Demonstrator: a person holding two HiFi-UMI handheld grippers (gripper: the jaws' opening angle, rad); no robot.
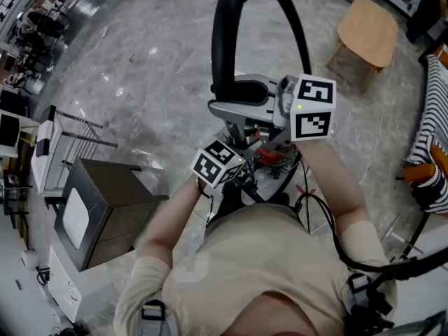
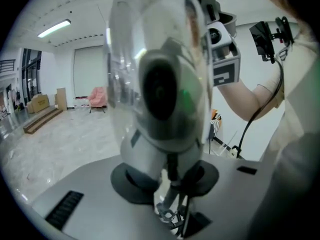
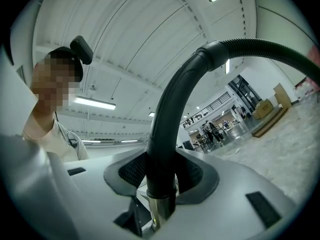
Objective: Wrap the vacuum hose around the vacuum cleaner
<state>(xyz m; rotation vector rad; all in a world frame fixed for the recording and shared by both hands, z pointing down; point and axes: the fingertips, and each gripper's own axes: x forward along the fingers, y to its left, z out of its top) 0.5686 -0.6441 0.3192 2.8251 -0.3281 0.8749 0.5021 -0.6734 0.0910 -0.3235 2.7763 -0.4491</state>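
Note:
The black vacuum hose point(image 1: 224, 33) rises in a tall arc over the marble floor. My right gripper point(image 3: 162, 174) is shut on the hose point(image 3: 167, 119) at its rigid black cuff, just above a metal tube end. In the head view its marker cube point(image 1: 311, 107) sits to the right of the hose. My left gripper point(image 2: 165, 176) points up at the vacuum cleaner point(image 2: 160, 84), whose clear canister with a grey core fills that view. Its pads point(image 2: 132, 179) press on the grey neck under the canister. The left gripper's cube point(image 1: 217, 163) sits lower, close to my body.
A grey cabinet point(image 1: 105, 208) and a wire rack point(image 1: 70, 142) stand to my left. A wooden stool point(image 1: 367, 26) is at the far right, with a striped cloth point(image 1: 430, 124) at the right edge. Black cables point(image 1: 315, 201) hang by my right arm.

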